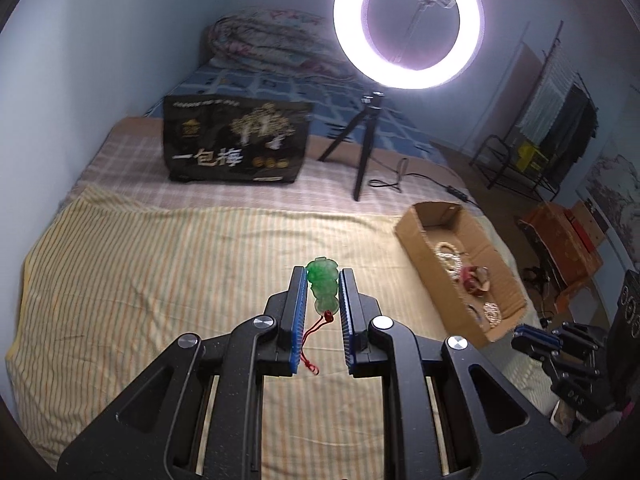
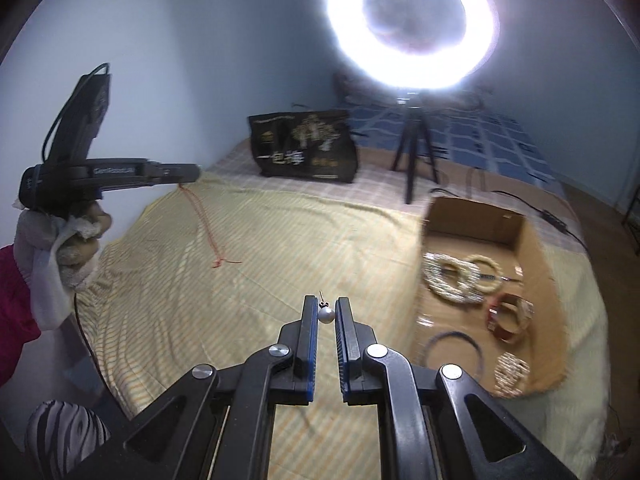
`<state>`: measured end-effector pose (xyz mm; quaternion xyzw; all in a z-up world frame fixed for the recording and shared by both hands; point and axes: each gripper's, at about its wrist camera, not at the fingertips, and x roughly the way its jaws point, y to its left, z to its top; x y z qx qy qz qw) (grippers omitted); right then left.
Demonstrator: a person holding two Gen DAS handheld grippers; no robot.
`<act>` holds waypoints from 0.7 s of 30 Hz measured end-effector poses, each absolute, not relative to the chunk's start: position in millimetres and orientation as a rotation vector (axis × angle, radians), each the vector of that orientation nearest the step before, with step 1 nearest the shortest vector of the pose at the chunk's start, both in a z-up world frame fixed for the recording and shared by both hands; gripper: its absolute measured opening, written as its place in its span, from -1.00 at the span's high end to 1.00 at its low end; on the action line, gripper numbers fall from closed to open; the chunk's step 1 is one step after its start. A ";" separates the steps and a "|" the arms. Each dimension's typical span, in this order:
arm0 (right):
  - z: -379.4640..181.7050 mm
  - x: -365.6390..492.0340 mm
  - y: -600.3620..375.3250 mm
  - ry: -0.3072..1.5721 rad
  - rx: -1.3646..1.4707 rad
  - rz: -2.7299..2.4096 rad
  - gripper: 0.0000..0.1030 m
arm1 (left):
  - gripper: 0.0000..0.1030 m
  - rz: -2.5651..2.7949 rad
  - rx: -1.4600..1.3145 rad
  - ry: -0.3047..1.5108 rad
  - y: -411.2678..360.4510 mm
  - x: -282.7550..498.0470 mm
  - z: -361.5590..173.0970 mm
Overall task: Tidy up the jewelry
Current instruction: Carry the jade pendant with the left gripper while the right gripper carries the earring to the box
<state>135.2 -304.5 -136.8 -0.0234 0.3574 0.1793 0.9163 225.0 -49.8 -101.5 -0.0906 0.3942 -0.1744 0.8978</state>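
Observation:
My left gripper (image 1: 323, 276) is shut on a green jade pendant (image 1: 323, 285), held above the striped bedsheet; its red cord (image 1: 314, 338) hangs down between the fingers. In the right wrist view the left gripper (image 2: 188, 173) is at the left with the red cord (image 2: 208, 232) trailing to the sheet. My right gripper (image 2: 326, 304) is shut on a small pearl earring (image 2: 326, 314), left of the cardboard box (image 2: 532, 248). The box (image 1: 420, 216) holds beaded bracelets (image 2: 452, 280), a red bangle (image 2: 510, 316) and other pieces. The right gripper (image 1: 520, 334) shows at the right edge of the left wrist view.
A black printed bag (image 1: 236, 140) stands at the back of the bed. A ring light (image 1: 408, 24) on a small black tripod (image 1: 364, 148) stands beside it, with its cable (image 1: 424, 180) running right. A clothes rack (image 1: 552, 120) and boxes stand on the floor at the right.

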 end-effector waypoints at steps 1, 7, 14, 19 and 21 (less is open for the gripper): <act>-135.3 132.3 -311.2 0.734 -0.043 0.358 0.88 | 0.72 -0.372 -0.183 0.813 -55.6 223.0 -98.5; -127.3 118.8 -357.8 0.723 -0.002 0.280 0.88 | 0.72 -0.438 -0.166 0.799 -89.1 216.7 -85.6; -120.6 112.7 -396.7 0.709 0.032 0.217 0.88 | 0.72 -0.511 -0.157 0.794 -131.1 214.2 -76.8; -114.0 115.0 -416.5 0.695 0.040 0.190 0.88 | 0.72 -0.567 -0.153 0.790 -164.9 214.1 -71.5; -111.7 117.8 -422.3 0.690 0.039 0.182 0.88 | 0.72 -0.586 -0.151 0.790 -176.3 215.2 -70.4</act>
